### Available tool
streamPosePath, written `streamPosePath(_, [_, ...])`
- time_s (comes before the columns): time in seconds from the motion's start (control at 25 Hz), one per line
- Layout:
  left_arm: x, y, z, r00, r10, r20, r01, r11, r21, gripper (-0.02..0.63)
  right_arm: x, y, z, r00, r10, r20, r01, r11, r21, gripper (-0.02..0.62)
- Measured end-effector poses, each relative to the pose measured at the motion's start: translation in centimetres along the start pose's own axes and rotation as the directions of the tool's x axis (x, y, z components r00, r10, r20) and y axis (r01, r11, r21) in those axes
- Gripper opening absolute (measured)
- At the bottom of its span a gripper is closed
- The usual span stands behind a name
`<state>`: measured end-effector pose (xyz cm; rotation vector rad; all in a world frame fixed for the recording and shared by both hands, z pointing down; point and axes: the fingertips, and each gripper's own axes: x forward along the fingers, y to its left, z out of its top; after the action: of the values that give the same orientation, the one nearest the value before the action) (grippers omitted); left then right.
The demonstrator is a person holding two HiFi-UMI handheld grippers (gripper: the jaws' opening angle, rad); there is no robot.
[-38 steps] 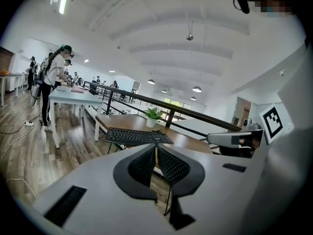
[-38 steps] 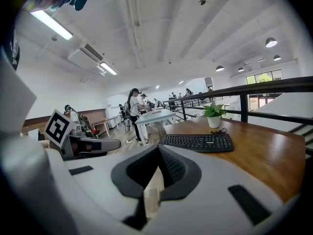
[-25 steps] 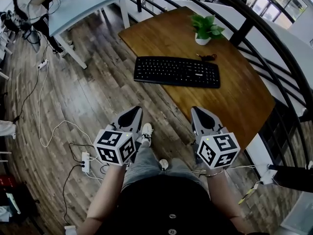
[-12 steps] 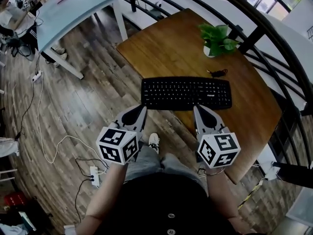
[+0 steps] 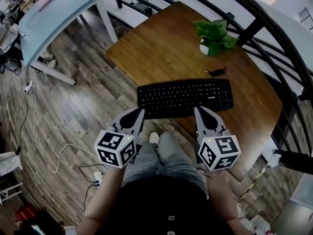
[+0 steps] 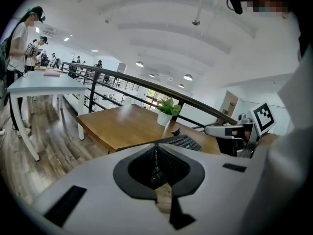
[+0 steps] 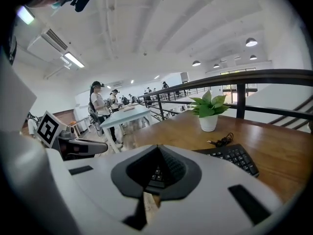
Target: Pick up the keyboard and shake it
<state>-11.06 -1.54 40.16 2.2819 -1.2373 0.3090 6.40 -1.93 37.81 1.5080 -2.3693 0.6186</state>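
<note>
A black keyboard (image 5: 185, 97) lies flat near the front edge of the wooden table (image 5: 161, 48), its coiled cable (image 5: 215, 72) just behind it. My left gripper (image 5: 138, 111) is shut and empty, its tip just short of the keyboard's front left corner. My right gripper (image 5: 199, 110) is shut and empty too, its tip at the keyboard's front edge toward the right. The keyboard (image 6: 185, 142) shows past the left jaws in the left gripper view. In the right gripper view the keyboard (image 7: 235, 156) lies ahead and to the right.
A potted plant (image 5: 213, 35) in a white pot stands behind the keyboard. A dark railing (image 5: 254, 26) curves round the table's far side. A light blue table (image 5: 54, 11) stands at the upper left. Cables and a power strip (image 5: 98, 178) lie on the wooden floor.
Both grippers have come forward from above the floor to the keyboard's front edge. Their jaws have stayed shut. The keyboard has not moved on the table.
</note>
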Motion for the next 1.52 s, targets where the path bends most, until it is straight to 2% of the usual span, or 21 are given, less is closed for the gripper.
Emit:
streamPosePath(0.24, [1.5,0.7,0.0,1.0,-0.019,-0.022,0.019,1.0,-0.012,0.025,1.4,-0.9,-0.4,1.0,-0.005,-0.024,0.005,1.0,0.01,0.028])
streamPosePath(0.52, [2.5,1.0,-0.4,0.999,-0.037,-0.038,0.034,0.998,-0.062,0.025,2.2,-1.1,-0.7,0.998,0.014,-0.056,-0.015,1.0,-0.016,0.028])
streamPosePath(0.84, [3.0,2.8,-1.7,0.999,0.013,-0.045,-0.018,0.992,-0.127,0.025,3.2,-1.3,-1.7,0.996,0.043,-0.078,-0.044,0.999,-0.013,0.028])
streamPosePath(1.08, [3.1,5.6,-3.5,0.992,0.099,-0.079,-0.11,0.981,-0.159,0.025,3.2,-2.0,-3.4,0.992,0.048,-0.113,-0.049,0.999,-0.006,0.028])
streamPosePath(1.28, [3.7,6.7,-4.2,0.99,0.087,-0.109,-0.101,0.986,-0.133,0.026,3.2,-2.9,-4.5,0.991,0.038,-0.126,-0.038,0.999,0.006,0.028])
streamPosePath(1.32, [3.9,6.7,-4.4,0.991,0.071,-0.112,-0.087,0.986,-0.145,0.031,3.2,-3.0,-4.6,0.991,0.04,-0.126,-0.039,0.999,0.007,0.028])
streamPosePath(1.36, [4.1,6.6,-4.6,0.992,0.049,-0.117,-0.068,0.984,-0.165,0.066,3.2,-3.1,-4.7,0.991,0.042,-0.126,-0.041,0.999,0.008,0.028])
streamPosePath(1.4, [4.4,6.5,-4.9,0.992,0.022,-0.124,-0.046,0.98,-0.193,0.136,3.3,-3.1,-4.8,0.991,0.043,-0.126,-0.042,0.999,0.007,0.028])
streamPosePath(1.52, [5.2,6.4,-6.1,0.987,-0.05,-0.155,0.005,0.961,-0.277,0.214,3.5,-3.4,-4.9,0.992,0.039,-0.124,-0.039,0.999,0.006,0.028])
